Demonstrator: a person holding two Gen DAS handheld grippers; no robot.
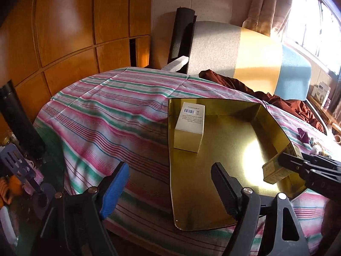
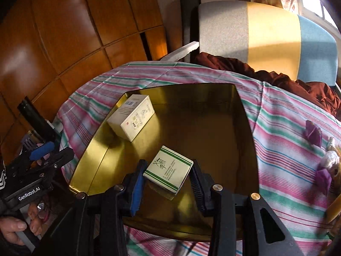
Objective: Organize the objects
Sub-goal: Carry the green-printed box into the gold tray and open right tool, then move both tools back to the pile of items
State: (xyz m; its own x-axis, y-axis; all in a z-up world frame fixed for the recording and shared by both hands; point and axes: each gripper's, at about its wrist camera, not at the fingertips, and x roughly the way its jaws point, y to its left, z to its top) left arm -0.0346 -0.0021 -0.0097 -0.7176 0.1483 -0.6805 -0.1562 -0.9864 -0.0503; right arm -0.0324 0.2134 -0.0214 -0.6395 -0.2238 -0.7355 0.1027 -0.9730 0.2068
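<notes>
We're mid-placement. Our right gripper (image 2: pixel 168 176) is clamped on the green-striped white box (image 2: pixel 168 169), carrying it over the near part of the gold tin tray (image 2: pixel 89 168) on the striped bedspread (image 2: pixel 283 149). In the right wrist view the box looks just above the tray floor, tilted; we can't tell if it's touching. A cream carton with a barcode (image 2: pixel 133 118) already sits in the tray's far left corner.

Our left gripper (image 1: pixel 170 184) has its fingers apart, empty, hovering at the tray's near left edge.

Our read on the next move: lower the striped box flat onto the tray floor, well apart from the cream carton or squared up beside it, then release. After that, more small items (image 2: pixel 329 160) lie on the bedspread to the right of the tray, too blurred to identify.
</notes>
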